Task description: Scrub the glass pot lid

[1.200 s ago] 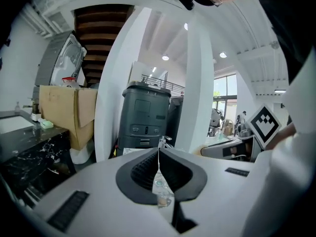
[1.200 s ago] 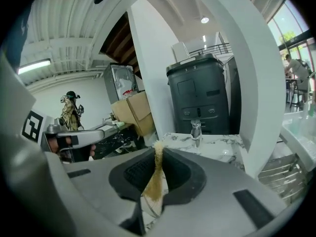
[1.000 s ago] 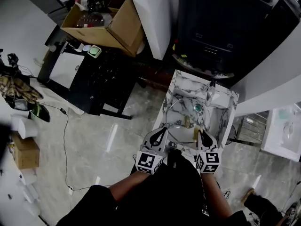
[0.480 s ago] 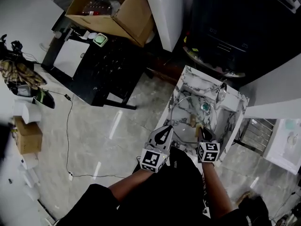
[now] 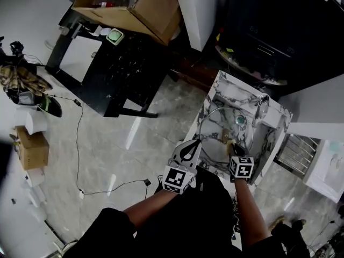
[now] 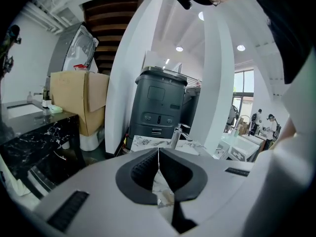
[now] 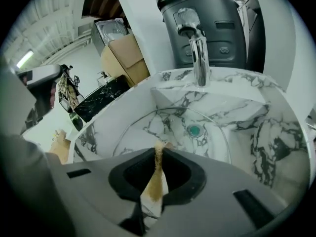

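The glass pot lid [image 5: 217, 128] lies tilted in the marble sink [image 5: 216, 97]. Its metal rim [image 7: 129, 130] curves across the right gripper view. My left gripper [image 5: 196, 142] is shut on the lid's near left edge, which shows edge-on as a thin line [image 6: 158, 158] between its jaws. My right gripper [image 5: 232, 145] is shut on a tan sponge [image 7: 156, 177]. It holds the sponge [image 5: 229, 140] against the near side of the lid. A teal round spot [image 7: 194, 130] shows through the glass; I cannot tell whether it is a knob or the drain.
A chrome faucet [image 7: 198, 58] stands at the sink's far rim. A dark grey bin [image 6: 159, 106] stands behind the sink. A black marble-top table [image 5: 115, 71] and an open cardboard box [image 5: 141, 8] are to the left, and a cable [image 5: 78, 144] runs across the tiled floor.
The head view has shifted, so the sink now sits further right. The right gripper and its sponge have moved forward over the lid. The left gripper keeps its hold.
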`<state>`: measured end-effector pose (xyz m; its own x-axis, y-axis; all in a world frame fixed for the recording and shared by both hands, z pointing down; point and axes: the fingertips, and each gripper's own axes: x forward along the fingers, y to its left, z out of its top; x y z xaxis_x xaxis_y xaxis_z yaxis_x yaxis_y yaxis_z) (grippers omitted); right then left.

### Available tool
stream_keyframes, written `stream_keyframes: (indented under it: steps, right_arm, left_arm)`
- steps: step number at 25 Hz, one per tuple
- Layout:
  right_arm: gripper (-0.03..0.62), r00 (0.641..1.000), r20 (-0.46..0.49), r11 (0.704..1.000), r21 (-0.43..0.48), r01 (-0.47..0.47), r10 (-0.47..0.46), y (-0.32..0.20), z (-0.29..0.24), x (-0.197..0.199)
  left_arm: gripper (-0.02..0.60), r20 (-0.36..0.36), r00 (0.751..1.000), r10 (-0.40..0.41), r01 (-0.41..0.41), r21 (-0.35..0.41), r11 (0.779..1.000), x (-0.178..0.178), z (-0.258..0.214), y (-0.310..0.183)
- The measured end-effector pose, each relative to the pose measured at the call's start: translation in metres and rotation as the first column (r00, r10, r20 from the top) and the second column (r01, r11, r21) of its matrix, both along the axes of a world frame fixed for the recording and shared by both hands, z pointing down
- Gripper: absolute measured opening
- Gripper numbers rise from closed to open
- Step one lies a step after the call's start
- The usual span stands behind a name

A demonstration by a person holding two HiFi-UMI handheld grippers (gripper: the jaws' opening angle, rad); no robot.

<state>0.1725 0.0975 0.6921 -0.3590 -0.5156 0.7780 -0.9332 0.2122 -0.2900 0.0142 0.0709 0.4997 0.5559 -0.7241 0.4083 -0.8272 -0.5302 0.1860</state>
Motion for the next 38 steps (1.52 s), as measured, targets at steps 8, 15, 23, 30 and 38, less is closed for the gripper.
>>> stream_keyframes:
  steps: [8,15,23,30,38]
  right_arm:
    - [0.058,0.998,0.035,0.999,-0.033,0.043,-0.042,-0.003,0.016,-0.015]
    - [0.058,0.997,0.016,0.995,-0.063,0.078,-0.077,-0.01,0.024,-0.034]
    - [0.058,0.989,0.026,0.983,-0.107,0.15,-0.148,-0.013,0.038,-0.055]
    - [0.058,0.985,0.041,0.973,-0.154,0.17,-0.165,-0.013,0.049,-0.066]
    - [0.058,0.978,0.058,0.964,-0.165,0.207,-0.2,-0.016,0.052,-0.08]
  left_arm:
    - [0.018,0.004,1.0,-0.006,0.006,-0.016,1.0,-0.007,0.006,-0.01]
    - [0.018,-0.004,1.0,-0.02,0.02,-0.03,0.999,-0.015,0.009,-0.013]
    - [0.018,-0.007,0.999,-0.052,0.052,-0.045,0.998,-0.035,0.016,-0.013]
    - [0.018,-0.013,0.998,-0.068,0.068,-0.05,0.996,-0.044,0.017,-0.011]
    - [0.018,-0.039,0.994,-0.097,0.095,-0.063,0.994,-0.049,0.014,-0.011]
